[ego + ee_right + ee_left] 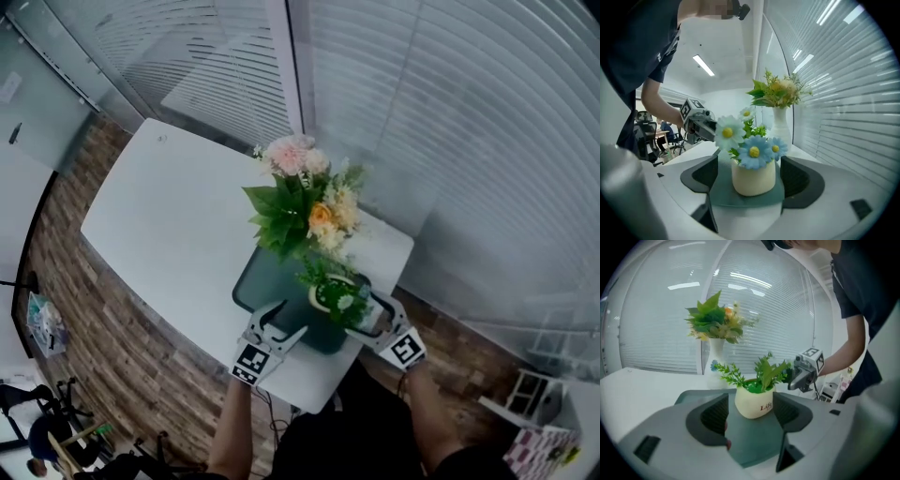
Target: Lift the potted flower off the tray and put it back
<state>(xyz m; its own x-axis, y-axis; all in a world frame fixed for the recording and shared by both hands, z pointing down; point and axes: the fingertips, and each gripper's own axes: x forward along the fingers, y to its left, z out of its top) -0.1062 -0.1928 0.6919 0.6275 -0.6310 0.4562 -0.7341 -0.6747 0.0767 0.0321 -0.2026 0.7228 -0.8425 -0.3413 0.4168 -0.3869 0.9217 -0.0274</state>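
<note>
Right tongs (749,174) astride cream, blue-daisied flowerpot (754,183)

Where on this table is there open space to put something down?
The wide white tabletop left of the tray and bouquet vase is bare. The right end is crowded: the potted flower sits on the tray between the open left gripper and right gripper, with the vase just behind.

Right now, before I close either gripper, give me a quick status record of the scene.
potted flower: upright on the tray, not lifted
tray: dark green, on white table
left gripper: open, jaws either side of potted flower, gaps showing
right gripper: open, flanks it from the opposite side, not touching
vase of flowers: behind the tray
</note>
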